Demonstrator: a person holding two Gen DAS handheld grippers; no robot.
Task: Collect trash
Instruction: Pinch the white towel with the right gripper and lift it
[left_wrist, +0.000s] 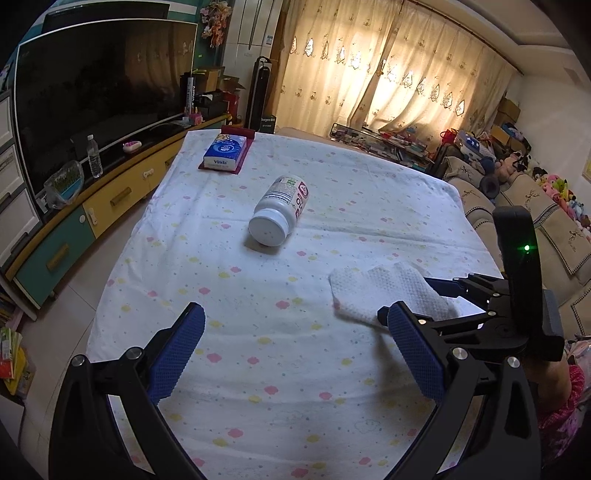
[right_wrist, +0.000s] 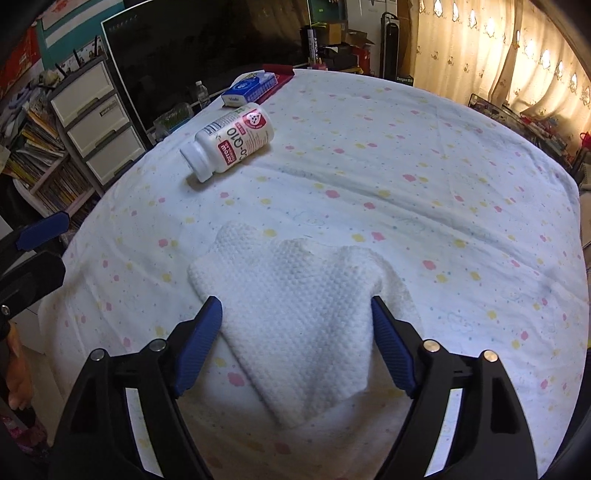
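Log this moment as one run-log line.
right gripper: open, straddling white cloth | left gripper: open, holding nothing | bottle: lying on table

A home living room is shown: a large television (left_wrist: 99, 92) is mounted above a yellow-and-teal cabinet (left_wrist: 110, 199) at the left, embroidered curtains (left_wrist: 388, 70) are drawn at the far side, and a sofa (left_wrist: 532, 206) heaped with plush toys (left_wrist: 554, 188) is seen at the right.

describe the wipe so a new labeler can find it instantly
On the table under the white floral cloth, look at the near edge, between the open right tongs. The wipe lies flat there, crumpled and white with a dimpled weave. Unlike the white pill bottle lying farther back, it is soft and unlabelled.
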